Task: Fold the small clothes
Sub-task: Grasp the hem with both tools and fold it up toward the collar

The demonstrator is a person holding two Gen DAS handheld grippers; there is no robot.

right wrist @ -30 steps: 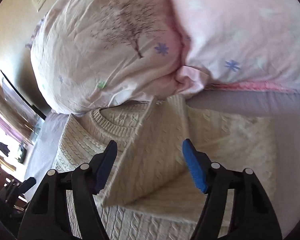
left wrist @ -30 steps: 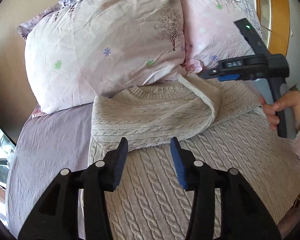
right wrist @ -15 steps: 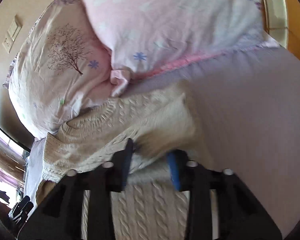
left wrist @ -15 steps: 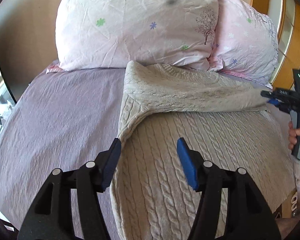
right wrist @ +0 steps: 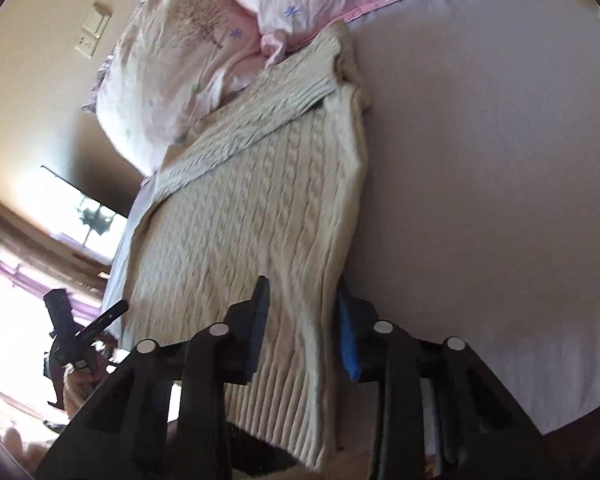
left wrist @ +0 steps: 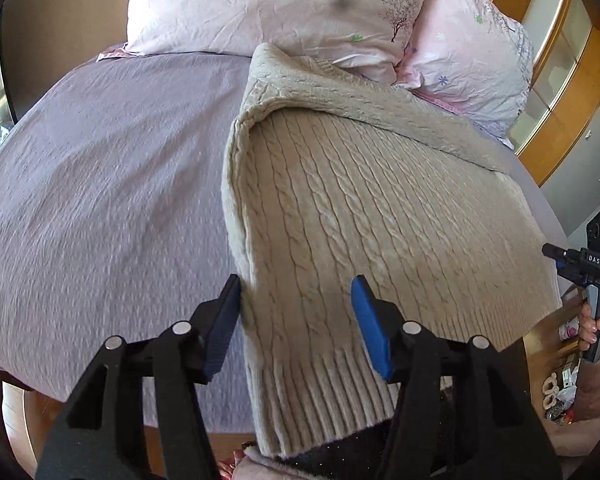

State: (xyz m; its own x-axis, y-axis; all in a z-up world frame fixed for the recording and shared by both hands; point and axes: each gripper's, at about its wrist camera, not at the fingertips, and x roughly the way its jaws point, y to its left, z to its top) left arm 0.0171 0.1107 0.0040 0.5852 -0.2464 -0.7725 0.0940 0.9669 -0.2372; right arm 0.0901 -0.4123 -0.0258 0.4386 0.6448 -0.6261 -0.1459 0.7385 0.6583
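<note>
A cream cable-knit sweater [left wrist: 360,208] lies on the lilac bed, both sleeves folded across its chest, its ribbed hem hanging over the near edge. My left gripper [left wrist: 296,320] is open above the hem's left corner, its jaws astride the sweater's left edge without gripping. In the right wrist view the sweater [right wrist: 260,200] runs up toward the pillows. My right gripper [right wrist: 302,324] is open, its jaws astride the sweater's right edge near the hem. The right gripper also shows in the left wrist view [left wrist: 572,260], off the bed's right side.
Two pink flowered pillows [left wrist: 280,4] lie against the headboard behind the sweater's collar. The lilac bedspread [left wrist: 100,184] spreads wide to the left and, in the right wrist view, to the right [right wrist: 480,160]. A wooden frame [left wrist: 572,80] stands at right.
Both grippers have pulled back from the collar and sleeves toward the hem at the bed's near edge. The right sleeve now lies flat across the chest. The right gripper let go and opened.
</note>
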